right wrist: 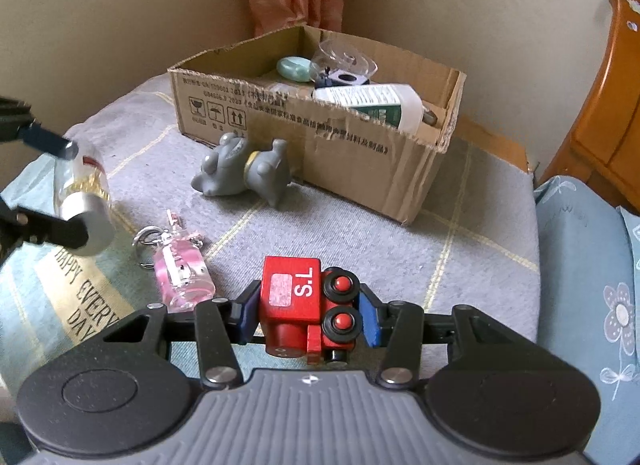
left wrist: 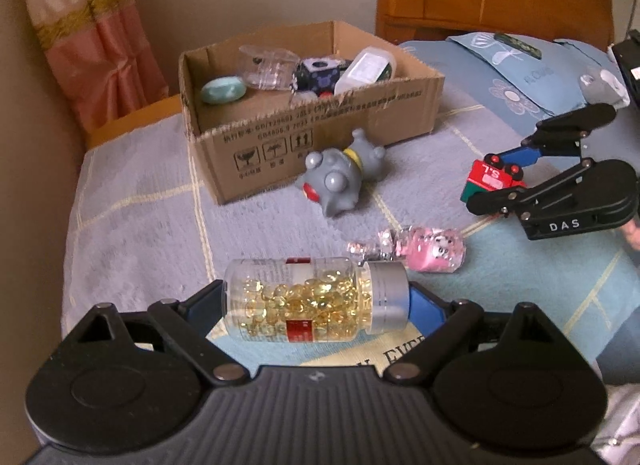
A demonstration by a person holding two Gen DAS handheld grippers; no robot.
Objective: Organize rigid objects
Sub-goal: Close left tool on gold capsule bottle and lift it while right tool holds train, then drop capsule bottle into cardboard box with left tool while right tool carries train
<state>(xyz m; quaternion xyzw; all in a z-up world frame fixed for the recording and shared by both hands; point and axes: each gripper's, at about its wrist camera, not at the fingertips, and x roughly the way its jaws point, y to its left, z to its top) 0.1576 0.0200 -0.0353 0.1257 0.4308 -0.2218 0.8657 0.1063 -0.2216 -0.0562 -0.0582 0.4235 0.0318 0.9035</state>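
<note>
Three loose things on the bed: one grey toy (left wrist: 342,173), one pink keychain (left wrist: 432,251), one cardboard box (left wrist: 312,133) holding maybe four items. Left gripper (left wrist: 316,301) pinches the capsule bottle (left wrist: 312,299) end to end, spread wide; right gripper (right wrist: 308,317) clamps the red toy train (right wrist: 304,309).

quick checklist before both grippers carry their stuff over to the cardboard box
1. Left gripper clamped on the capsule bottle, end to end: ok.
2. Right gripper shut on the red toy train: ok.
3. Cardboard box open on top, with free floor at its near-left end: ok.
4. Path to the box: the grey toy figure lies against its front wall, so lift over it: not ok for a low pass.
5. Pink keychain lies on the blanket, apart from both grippers: ok.
6. Bottle cap tight: cannot tell.
</note>
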